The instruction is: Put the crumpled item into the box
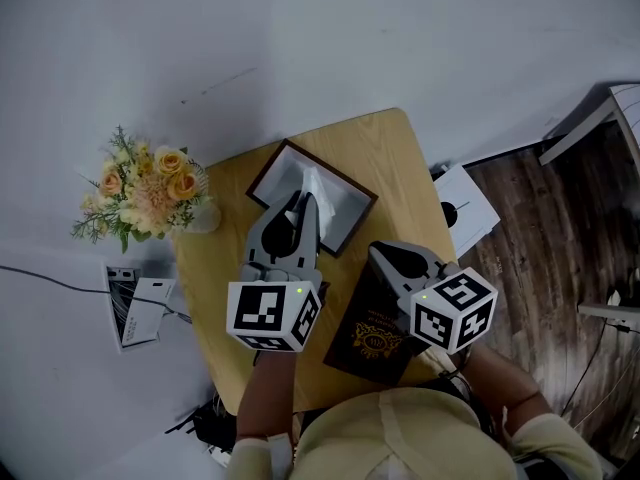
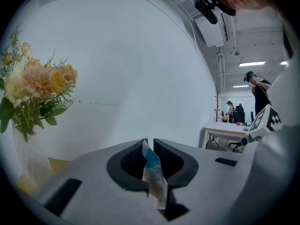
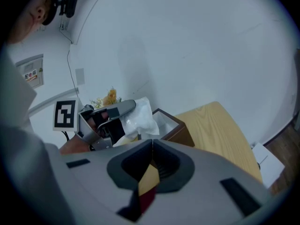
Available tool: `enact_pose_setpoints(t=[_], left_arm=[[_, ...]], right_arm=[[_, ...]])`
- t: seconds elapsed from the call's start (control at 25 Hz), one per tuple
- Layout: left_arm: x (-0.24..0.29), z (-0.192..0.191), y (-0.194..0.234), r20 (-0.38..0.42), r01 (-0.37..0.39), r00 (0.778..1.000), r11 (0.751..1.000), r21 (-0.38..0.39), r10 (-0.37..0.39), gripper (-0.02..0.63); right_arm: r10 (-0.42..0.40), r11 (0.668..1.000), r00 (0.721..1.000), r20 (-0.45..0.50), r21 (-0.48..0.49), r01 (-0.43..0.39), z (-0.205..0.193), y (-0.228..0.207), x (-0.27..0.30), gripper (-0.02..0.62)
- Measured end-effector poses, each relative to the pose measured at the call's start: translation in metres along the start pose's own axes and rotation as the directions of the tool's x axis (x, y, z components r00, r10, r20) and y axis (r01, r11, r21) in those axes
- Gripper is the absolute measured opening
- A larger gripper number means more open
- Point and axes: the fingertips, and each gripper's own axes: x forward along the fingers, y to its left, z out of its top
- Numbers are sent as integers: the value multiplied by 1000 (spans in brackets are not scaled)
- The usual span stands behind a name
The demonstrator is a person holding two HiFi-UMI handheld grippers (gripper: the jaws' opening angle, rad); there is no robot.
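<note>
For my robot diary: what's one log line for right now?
left gripper: shut on crumpled item | crumpled item: held over box, not yet released | right gripper: shut, empty

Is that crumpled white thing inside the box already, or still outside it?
Not inside yet: the left hand-held gripper pinches the crumpled item over the open box, above its rim.

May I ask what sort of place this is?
Probably a lab or studio: a wooden table against a white wall, ceiling strip lights, and other people by a desk beyond.
</note>
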Motion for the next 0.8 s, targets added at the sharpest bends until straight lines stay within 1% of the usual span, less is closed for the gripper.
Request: enact_pose_setpoints(t=[0.16,0.28,0.36,0.44,0.48,0.68,0.8], left_arm=[[8,-4,2,-11,6,1000,1000,12,-6,51],[15,-7,1,-26,31,999,999,31,-30,51],[16,-7,-1,-19,38,999,999,38,-38,53],[18,-5,-2,-5,39,999,999,38,-39,92],[18,-4,-3,-2,41,999,998,37,-41,100],[11,-5,-3,-6,44,999,999,24,-43,98],[2,-6,-3,-11,49,999,999,0,-49,76]], right_arm=[[-7,1000,1000,-6,0,7,-2,-4,2,29],[-15,1000,1000,-11,3,15,-3,-8,4,29],[-16,1000,1000,-17,6,16,-4,-9,6,30],[-16,1000,1000,-19,5,16,-5,-9,6,29],[-15,1000,1000,-19,4,15,-4,-9,7,29],[-11,1000,1000,-19,-2,11,-5,-4,8,30],[-12,1000,1000,-18,-9,12,-6,0,8,29]])
